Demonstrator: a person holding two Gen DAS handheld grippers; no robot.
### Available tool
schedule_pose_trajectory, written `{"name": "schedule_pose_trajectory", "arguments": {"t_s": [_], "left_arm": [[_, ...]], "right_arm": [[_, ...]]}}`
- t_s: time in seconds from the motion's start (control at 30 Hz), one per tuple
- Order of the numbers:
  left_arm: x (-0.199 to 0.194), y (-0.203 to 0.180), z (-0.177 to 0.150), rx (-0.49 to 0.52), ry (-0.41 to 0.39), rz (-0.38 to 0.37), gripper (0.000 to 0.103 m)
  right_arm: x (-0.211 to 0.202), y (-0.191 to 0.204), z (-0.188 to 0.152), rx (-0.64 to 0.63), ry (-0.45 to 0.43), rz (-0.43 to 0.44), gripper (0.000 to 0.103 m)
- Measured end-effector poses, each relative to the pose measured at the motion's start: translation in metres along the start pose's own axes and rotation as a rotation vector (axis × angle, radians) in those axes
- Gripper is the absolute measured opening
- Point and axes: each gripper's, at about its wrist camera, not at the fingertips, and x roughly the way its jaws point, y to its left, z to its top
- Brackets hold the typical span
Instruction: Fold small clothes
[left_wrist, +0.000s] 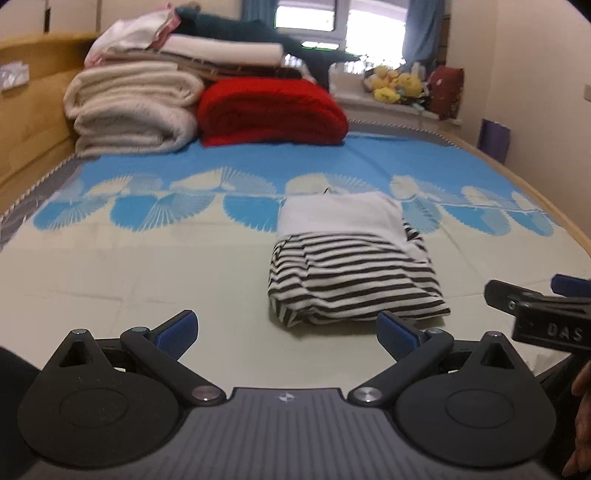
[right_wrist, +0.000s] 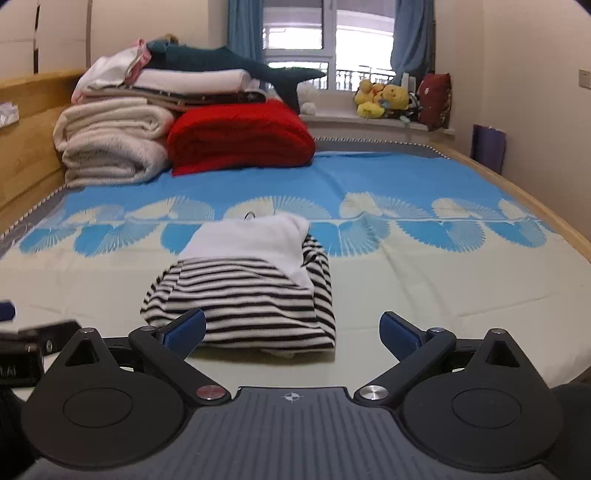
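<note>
Striped black-and-white cloth, with a plain white panel on its far half, makes up the small garment (left_wrist: 351, 266) we are folding; it lies as a compact bundle on the bedspread (left_wrist: 147, 266), in the cream area just short of the blue fan border. Our left gripper (left_wrist: 287, 332) hovers spread wide with nothing between its blue pads, the bundle ahead and slightly to the right. Our right gripper (right_wrist: 293, 330) is likewise spread and empty, its left pad just in front of the bundle's near edge; we cannot tell whether it touches the cloth.

We judge the fold nearly done, so the main risk is undoing it. A pad catching only the top striped layer would drag it open, since the layers look loose and soft. The right-hand side bulges unevenly, so pressing there could roll the bundle askew. Both grippers sit close together, and reaching in at once could knock them.

We see no containers; the blankets (right_wrist: 118, 144) are merely stacked at the headboard.
</note>
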Motion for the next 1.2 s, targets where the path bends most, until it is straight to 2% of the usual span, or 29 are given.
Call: {"name": "schedule_pose_trajectory", "arguments": {"t_s": [0.23, 0.4, 0.53, 0.63, 0.93, 1.2], "left_arm": [[0.009, -0.001, 0.001, -0.021, 0.023, 0.029, 0.103], [0.012, -0.004, 0.001, -0.005, 0.023, 0.022, 0.103], [0.017, -0.008, -0.002, 0.017, 0.026, 0.011, 0.103], [0.021, -0.006, -0.001, -0.003, 0.034, -0.006, 0.103], [0.031, -0.005, -0.001, -0.045, 0.071, -0.018, 0.102], [0.032, -0.012, -0.001, -0.041, 0.068, -0.011, 0.102]], "right_arm": [[0.01, 0.005, -0.003, 0.0, 0.008, -0.012, 0.102], [0.012, 0.007, 0.002, 0.036, -0.028, -0.031, 0.102], [0.012, 0.009, -0.006, 0.004, -0.024, -0.027, 0.102], [0.015, 0.012, -0.011, -0.025, 0.006, -0.043, 0.102], [0.017, 0.019, -0.01, -0.034, 0.007, -0.035, 0.101], [0.02, 0.018, -0.011, -0.035, 0.009, -0.049, 0.101]]}}
